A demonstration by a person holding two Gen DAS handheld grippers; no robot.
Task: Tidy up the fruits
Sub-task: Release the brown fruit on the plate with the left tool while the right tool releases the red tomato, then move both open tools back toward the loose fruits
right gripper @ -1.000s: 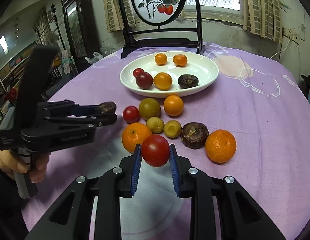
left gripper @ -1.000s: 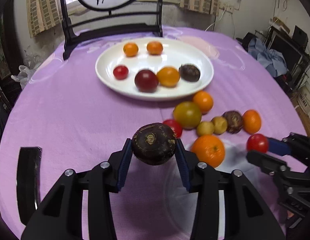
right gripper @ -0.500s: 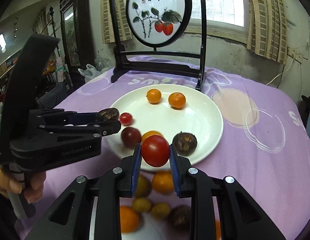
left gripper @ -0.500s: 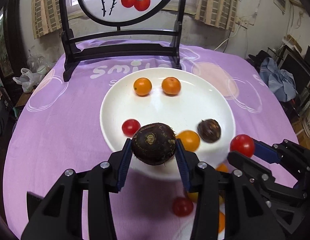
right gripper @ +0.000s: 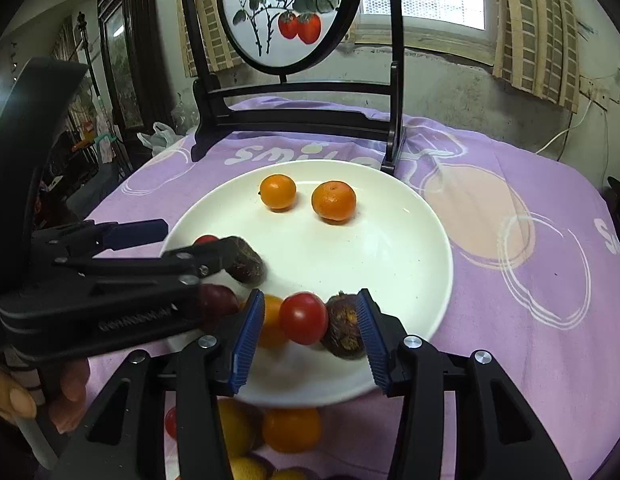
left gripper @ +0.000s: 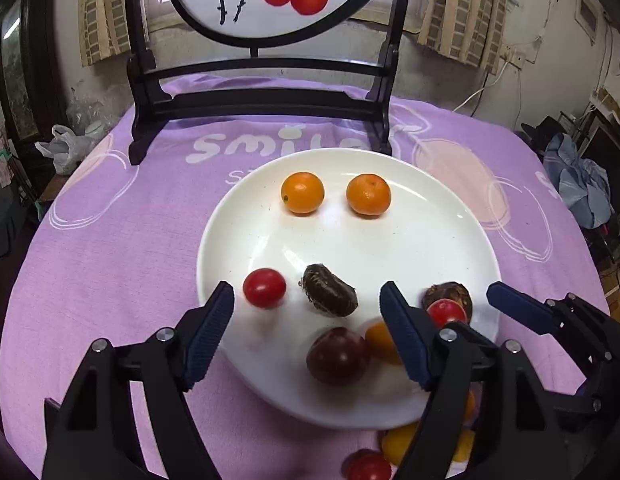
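Over the white plate (left gripper: pixel 238 216) my left gripper (left gripper: pixel 306 332) opens its jaws, the dark fruit (left gripper: pixel 329 295) free below, while my right gripper (right gripper: pixel 306 332) opens off the red tomato (right gripper: pixel 304 318), both dropped here to gather fruit.

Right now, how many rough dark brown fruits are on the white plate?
2: one rough dark brown fruit mid-plate, another near the white plate's right rim behind a red tomato; others may be hidden.

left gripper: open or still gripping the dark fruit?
Open, jaws opening: left gripper pads stand clear of the dark fruit, which lies on the plate.
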